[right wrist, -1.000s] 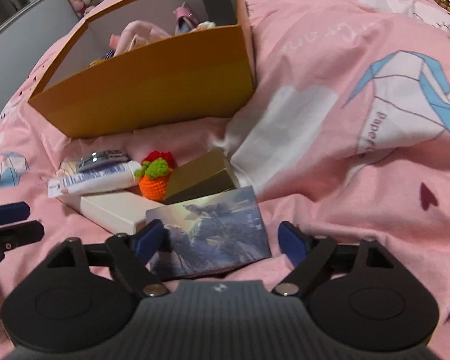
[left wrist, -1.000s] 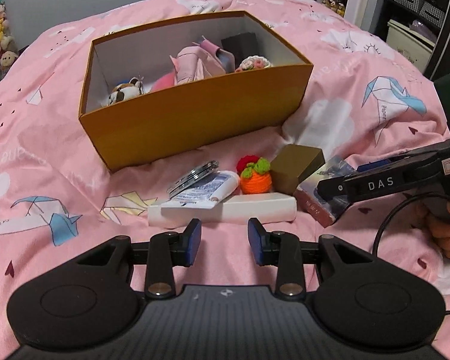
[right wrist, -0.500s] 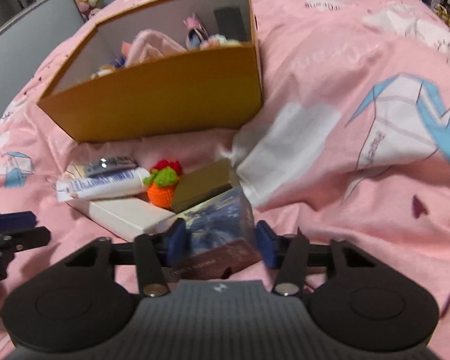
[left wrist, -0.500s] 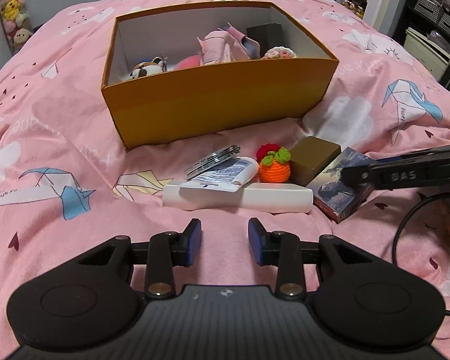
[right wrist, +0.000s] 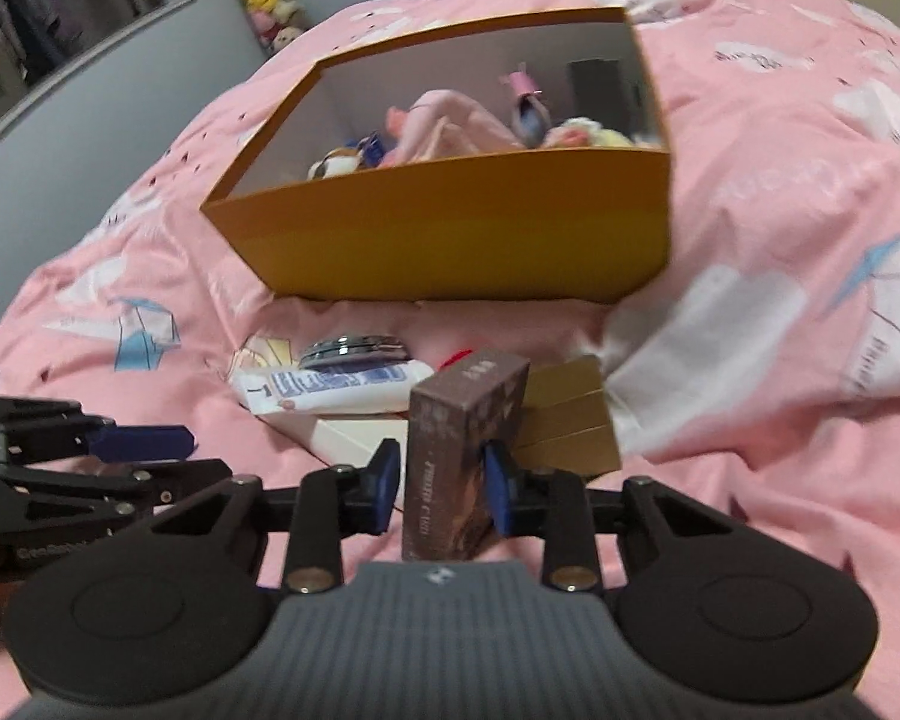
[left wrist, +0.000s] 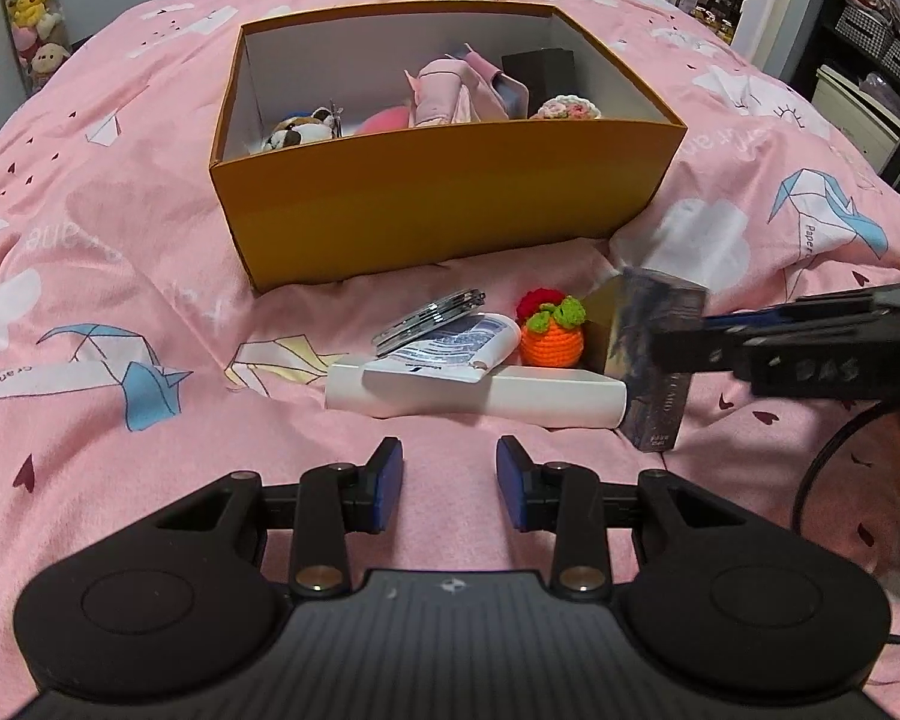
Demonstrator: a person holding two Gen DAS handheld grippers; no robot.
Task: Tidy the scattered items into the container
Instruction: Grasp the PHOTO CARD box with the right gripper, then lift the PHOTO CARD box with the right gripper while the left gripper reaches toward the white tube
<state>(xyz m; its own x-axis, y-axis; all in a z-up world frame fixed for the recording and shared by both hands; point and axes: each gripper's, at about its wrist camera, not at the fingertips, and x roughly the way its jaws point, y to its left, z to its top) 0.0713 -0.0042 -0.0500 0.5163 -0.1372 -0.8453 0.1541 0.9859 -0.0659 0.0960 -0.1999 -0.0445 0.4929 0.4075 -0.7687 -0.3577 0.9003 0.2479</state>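
An orange cardboard box (left wrist: 438, 192) stands open on the pink bed, with soft toys and small items inside. In front of it lie a long white box (left wrist: 480, 396), a white tube (left wrist: 450, 348), a round metal compact (left wrist: 429, 321), a crochet orange (left wrist: 552, 339) and a gold-brown box (right wrist: 570, 420). My right gripper (right wrist: 441, 483) is closing on a dark picture box (right wrist: 456, 450), which stands tipped on edge between the blue pads, lifted off the quilt (left wrist: 654, 348). My left gripper (left wrist: 449, 483) hovers open over bare quilt, just short of the white box.
The quilt (left wrist: 150, 240) bulges into folds around the items. Plush toys (left wrist: 30, 6) hang at the far left wall. Shelves with baskets (left wrist: 870, 42) stand beyond the bed at the right. A black cable (left wrist: 822, 462) loops by the right gripper.
The right gripper's jaws went from wide open around the flat-lying picture box to closed on it, and the box has risen and tipped onto its edge. The left gripper stayed open.
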